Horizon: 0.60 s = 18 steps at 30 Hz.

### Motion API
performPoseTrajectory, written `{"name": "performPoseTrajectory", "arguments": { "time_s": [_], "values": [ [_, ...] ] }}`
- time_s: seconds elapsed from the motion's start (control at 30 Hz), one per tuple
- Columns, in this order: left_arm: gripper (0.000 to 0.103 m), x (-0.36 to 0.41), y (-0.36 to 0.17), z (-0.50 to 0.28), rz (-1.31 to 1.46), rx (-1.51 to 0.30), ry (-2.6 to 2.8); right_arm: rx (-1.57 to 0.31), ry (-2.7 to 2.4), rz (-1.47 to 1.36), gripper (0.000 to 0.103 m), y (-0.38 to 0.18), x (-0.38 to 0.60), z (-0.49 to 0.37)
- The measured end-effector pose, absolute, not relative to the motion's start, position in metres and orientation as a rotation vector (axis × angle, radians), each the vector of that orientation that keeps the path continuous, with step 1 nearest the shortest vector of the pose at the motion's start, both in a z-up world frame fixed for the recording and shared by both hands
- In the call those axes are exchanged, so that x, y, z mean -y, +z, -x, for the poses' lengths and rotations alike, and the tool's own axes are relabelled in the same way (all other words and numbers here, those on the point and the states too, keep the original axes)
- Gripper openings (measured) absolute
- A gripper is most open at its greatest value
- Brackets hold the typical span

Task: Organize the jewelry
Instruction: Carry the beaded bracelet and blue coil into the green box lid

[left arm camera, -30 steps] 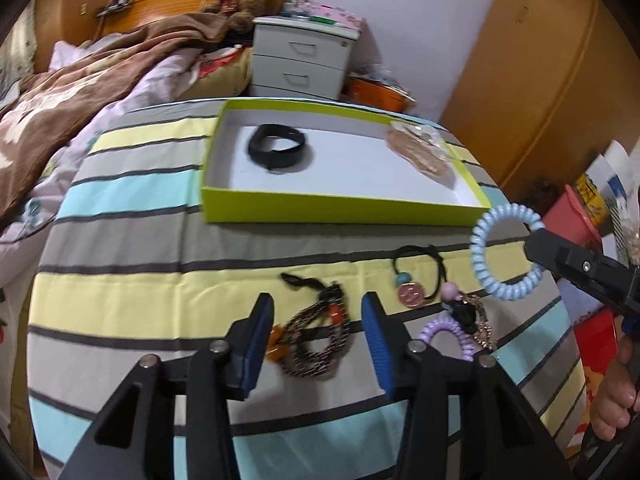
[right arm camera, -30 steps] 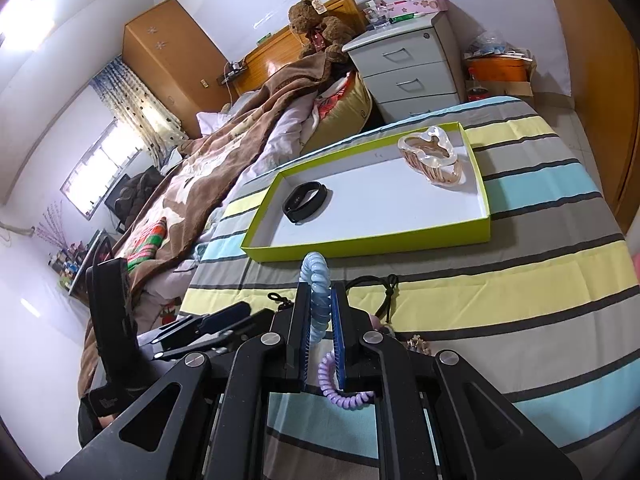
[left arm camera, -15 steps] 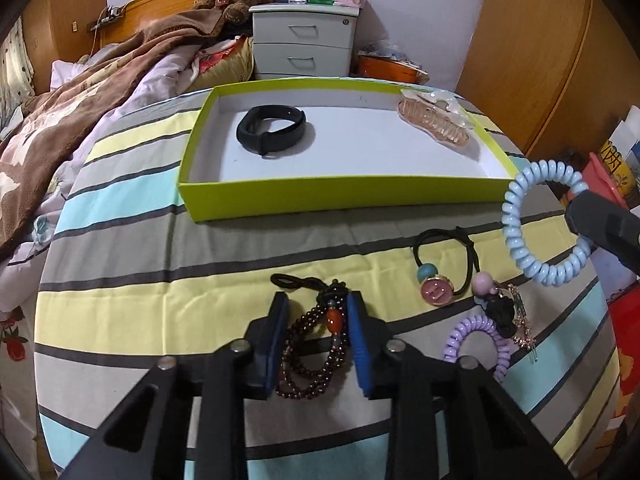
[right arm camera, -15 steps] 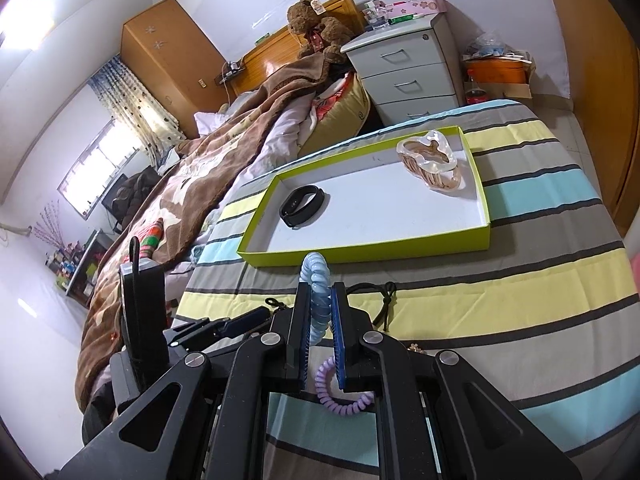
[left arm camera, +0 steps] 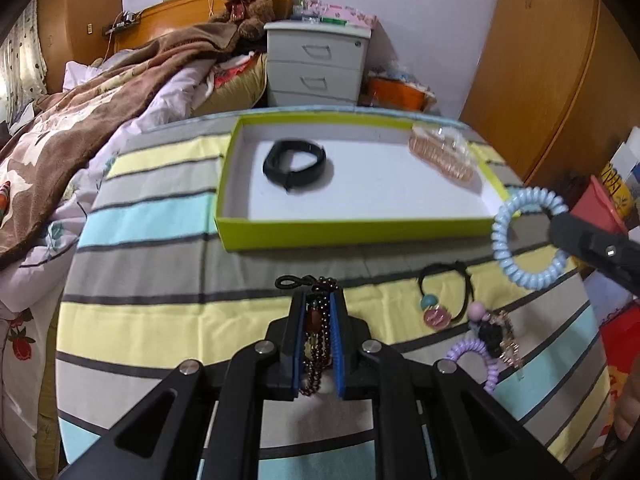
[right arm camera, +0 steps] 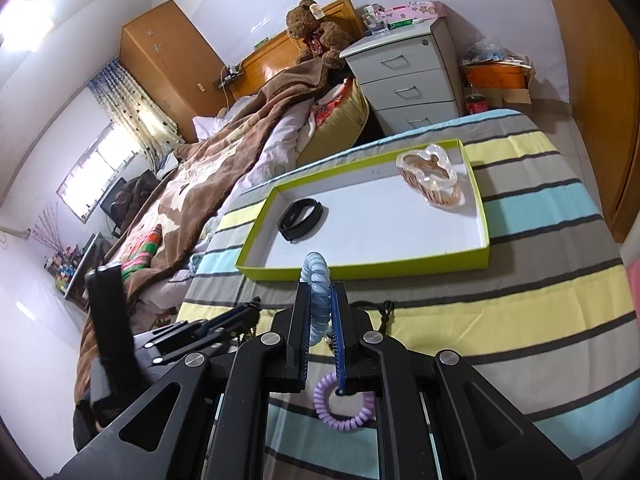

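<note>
Beads fill the narrow gap of my left gripper (left arm camera: 318, 312), which pinches a dark bracelet (left arm camera: 316, 344) against the striped cloth (left arm camera: 160, 320); its lower loops are hidden behind my fingers. My right gripper (right arm camera: 320, 308) is clamped on one pale blue coil hair tie (right arm camera: 316, 280), held above the cloth, half of it hidden by the pads. One purple coil tie (right arm camera: 344, 404) lies partly hidden below. The green tray (left arm camera: 352, 232) holds two things: one black band (left arm camera: 294, 164) and one clear pink piece (left arm camera: 440, 156), too blurred to make out.

both grippers, left (left arm camera: 318, 304) and right (right arm camera: 320, 292), clamped (angled downward).
</note>
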<state>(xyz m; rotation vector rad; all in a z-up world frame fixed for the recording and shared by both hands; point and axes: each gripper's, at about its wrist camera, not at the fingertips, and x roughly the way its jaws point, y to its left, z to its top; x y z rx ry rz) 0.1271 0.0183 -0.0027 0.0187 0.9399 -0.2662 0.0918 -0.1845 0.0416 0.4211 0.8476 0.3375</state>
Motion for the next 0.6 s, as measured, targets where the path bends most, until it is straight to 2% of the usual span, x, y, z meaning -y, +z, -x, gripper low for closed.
{"name": "performPoseTrajectory", "arguments": {
  "time_s": [0.33,0.6],
  "values": [
    [0.011,-0.023,0.031,-0.147,0.006,-0.876,-0.272,-0.815,0.337,-0.391,0.010,0.060,0.185,-0.124],
    [0.011,-0.022,0.038,-0.178,0.043,-0.865,-0.283,-0.838,0.346,-0.333,0.010,0.066,0.177,-0.174]
  ]
}}
